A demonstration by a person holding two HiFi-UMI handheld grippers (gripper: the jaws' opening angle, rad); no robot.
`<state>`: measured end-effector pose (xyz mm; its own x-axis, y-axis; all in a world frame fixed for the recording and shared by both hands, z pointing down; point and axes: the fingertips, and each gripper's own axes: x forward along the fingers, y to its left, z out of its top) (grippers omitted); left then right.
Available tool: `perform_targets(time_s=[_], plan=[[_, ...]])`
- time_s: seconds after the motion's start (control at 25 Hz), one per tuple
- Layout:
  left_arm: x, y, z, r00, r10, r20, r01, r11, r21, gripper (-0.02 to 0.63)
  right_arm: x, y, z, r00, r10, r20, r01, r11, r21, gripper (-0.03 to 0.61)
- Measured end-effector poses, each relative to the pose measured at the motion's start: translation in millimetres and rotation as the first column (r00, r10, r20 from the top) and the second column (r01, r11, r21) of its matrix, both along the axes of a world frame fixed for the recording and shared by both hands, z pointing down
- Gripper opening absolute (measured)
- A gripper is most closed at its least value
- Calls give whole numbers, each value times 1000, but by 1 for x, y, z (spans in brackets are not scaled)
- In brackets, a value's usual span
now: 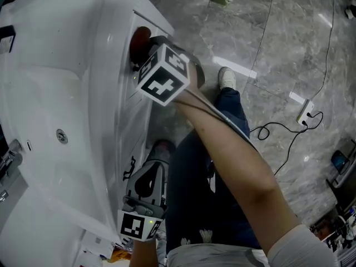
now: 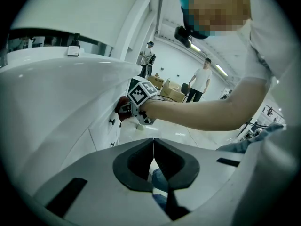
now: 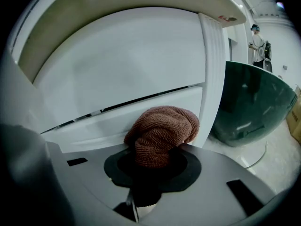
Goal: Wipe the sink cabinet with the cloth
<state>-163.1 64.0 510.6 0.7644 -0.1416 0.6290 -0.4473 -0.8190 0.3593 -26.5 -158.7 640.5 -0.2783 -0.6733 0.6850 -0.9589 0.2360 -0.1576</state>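
Note:
A bunched reddish-brown cloth is held in my right gripper, which is shut on it and presses it against the white sink cabinet front. From the head view the cloth shows as a red patch at the cabinet's upper front, under the sink basin, behind the right gripper. My left gripper hangs low beside the cabinet, jaws shut with nothing between them. In the left gripper view the jaws meet, and the cloth shows ahead on the cabinet.
A faucet stands at the basin's left edge. A dark green round tub sits right of the cabinet. Power strips and cables lie on the grey marble floor. People stand far off. My legs and shoe are close by.

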Motion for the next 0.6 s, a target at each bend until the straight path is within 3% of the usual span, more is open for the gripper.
perform_targets(time_s=[0.2, 0.6], plan=[[2, 6, 1, 1000, -7, -3, 7, 1000, -15, 11, -18, 12, -16, 999, -43, -31, 44, 999, 14, 86], [-2, 27, 0, 1000, -11, 23, 12, 1000, -19, 11, -82, 47, -24, 988, -108, 115, 104, 994, 37, 84]])
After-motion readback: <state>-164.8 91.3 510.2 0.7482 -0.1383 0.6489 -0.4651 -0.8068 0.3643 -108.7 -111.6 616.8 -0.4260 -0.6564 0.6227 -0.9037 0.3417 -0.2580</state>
